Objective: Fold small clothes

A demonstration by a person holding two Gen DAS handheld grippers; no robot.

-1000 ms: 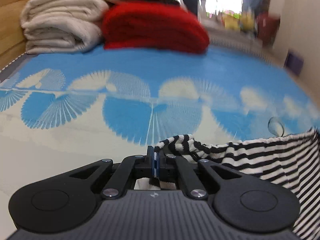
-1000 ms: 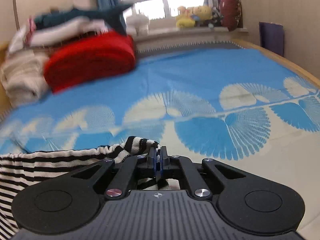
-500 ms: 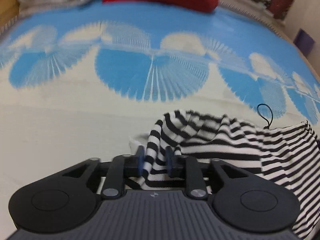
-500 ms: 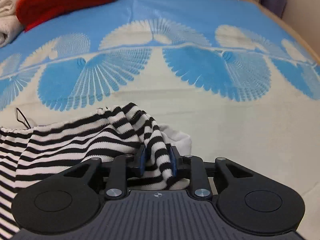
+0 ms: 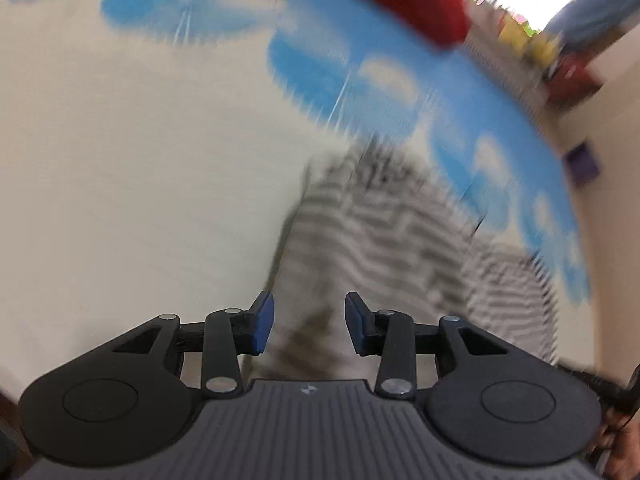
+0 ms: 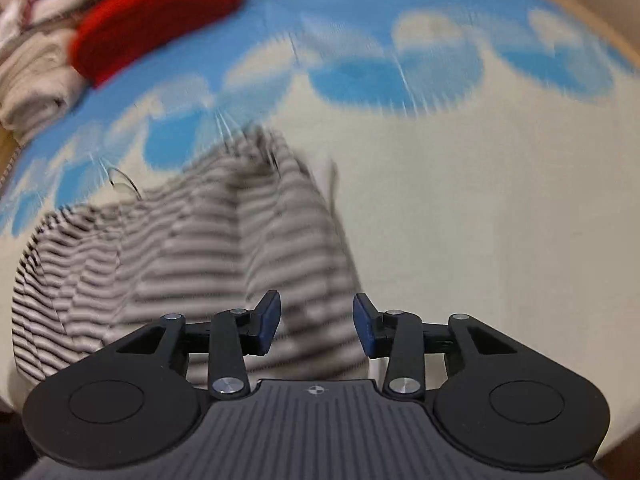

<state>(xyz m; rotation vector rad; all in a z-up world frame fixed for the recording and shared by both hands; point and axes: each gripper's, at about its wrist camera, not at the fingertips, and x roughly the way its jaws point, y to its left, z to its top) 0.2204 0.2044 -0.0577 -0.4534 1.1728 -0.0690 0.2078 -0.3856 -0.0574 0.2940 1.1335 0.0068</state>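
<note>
Striped knit garment (image 6: 224, 256) lies bunched on the blue-and-cream bedspread (image 6: 480, 208) — thin, limp, light, likely stretchy. Left gripper (image 5: 306, 322) and right gripper (image 6: 316, 326) have just been opening, pads clear, cloth below. Best pinched at hem corners — frames blurred.

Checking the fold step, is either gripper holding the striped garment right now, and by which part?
Nothing is held. Left gripper and right gripper have just been opening; the striped garment lies loose below.

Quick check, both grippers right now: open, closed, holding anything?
Left gripper: open, jaws just opened, pads clear of the striped garment.
Right gripper: open, jaws just opened, garment released beneath it.
</note>
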